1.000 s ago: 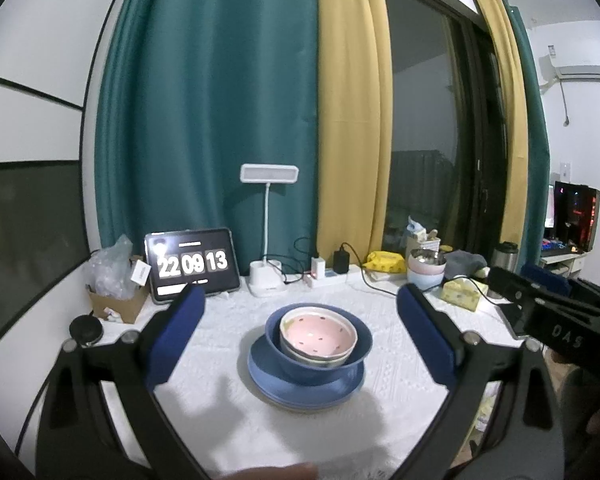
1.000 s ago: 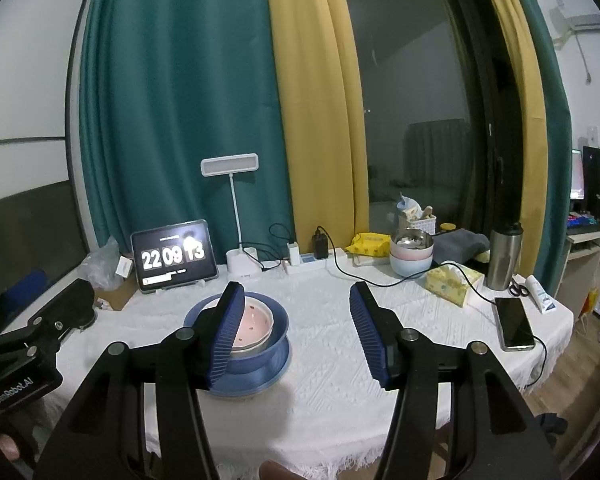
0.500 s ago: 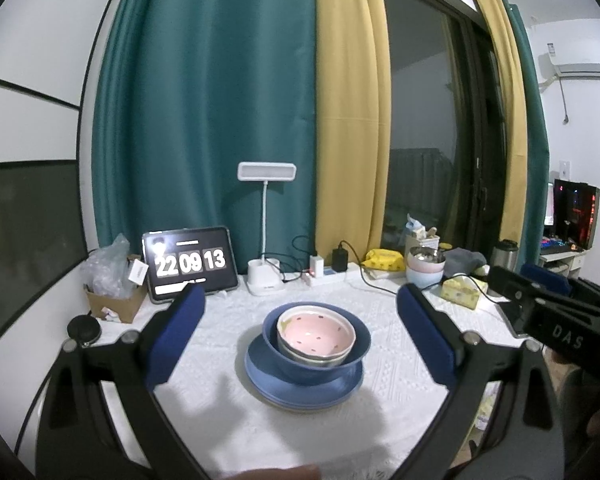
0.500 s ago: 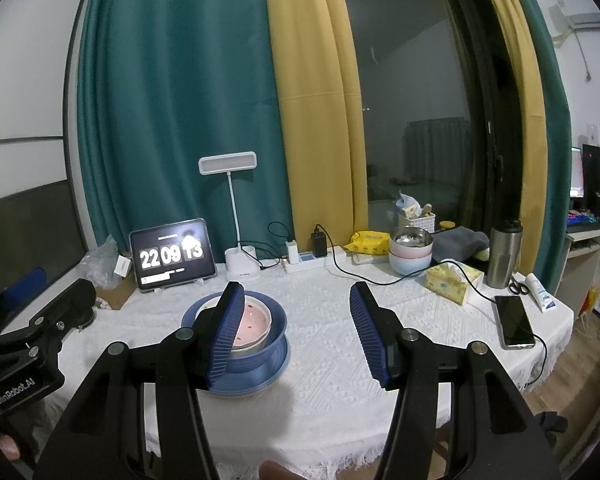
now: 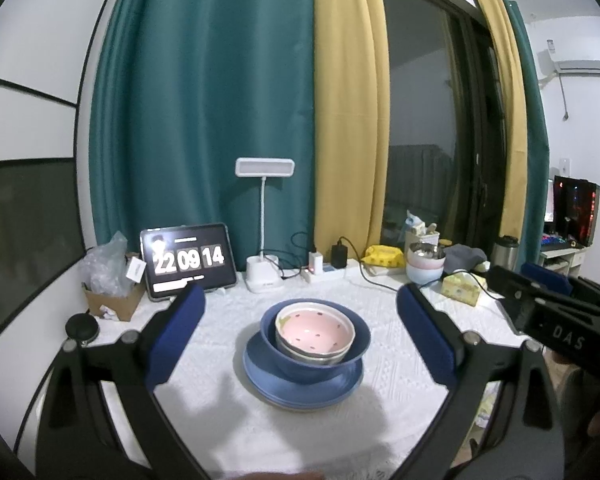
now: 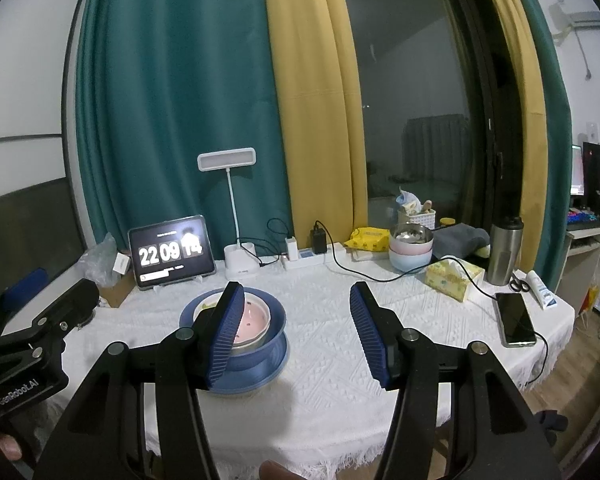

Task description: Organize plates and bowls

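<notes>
White table bears stacked bowls on blue plates (both grippers empty).

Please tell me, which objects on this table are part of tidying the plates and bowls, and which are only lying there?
Part of the job:
- pink bowl
- dark blue bowl holding it
- blue plates underneath

Only lying there:
- tablet clock
- desk lamp
- power strip
- tissue box
- steel tumbler
- phone
- pastel bowls at the back, possibly

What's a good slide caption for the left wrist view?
Open left gripper faces pink bowl nested in blue bowl on blue plates.
</notes>
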### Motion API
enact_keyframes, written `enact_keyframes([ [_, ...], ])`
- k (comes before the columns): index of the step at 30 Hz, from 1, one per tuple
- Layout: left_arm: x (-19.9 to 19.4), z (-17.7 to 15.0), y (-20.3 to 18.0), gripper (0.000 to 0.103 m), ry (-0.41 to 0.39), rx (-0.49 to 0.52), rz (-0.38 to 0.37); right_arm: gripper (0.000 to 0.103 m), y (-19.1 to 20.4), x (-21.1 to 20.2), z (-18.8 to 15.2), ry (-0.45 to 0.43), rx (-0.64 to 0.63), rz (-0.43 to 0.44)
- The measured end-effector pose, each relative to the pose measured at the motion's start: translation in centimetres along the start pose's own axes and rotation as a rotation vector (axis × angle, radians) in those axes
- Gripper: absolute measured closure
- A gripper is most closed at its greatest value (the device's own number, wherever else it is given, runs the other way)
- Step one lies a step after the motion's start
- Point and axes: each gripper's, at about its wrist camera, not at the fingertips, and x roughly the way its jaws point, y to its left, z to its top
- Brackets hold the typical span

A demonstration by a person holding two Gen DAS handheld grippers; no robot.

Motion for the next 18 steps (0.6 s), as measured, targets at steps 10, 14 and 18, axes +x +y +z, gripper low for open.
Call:
enact_keyframes([
  [10, 0.05, 0.08, -0.03, 0.005, 0.000, -0.001, 0.001, 0.045, -0.02, 0.05, -0.18, 0.002, 0.001, 0.000],
  [14, 0.06, 0.09, -0.01, 0.005, 0.001, -0.001, 0.000, 0.045, -0.04, 0.15, -0.04, 0.002, 0.001, 0.000],
  [18, 0.08, 0.12, -0.03, 0.005, 0.002, -0.001, 0.000, 0.045, -0.01, 0.07, -0.10, 0.002, 0.002, 0.000],
])
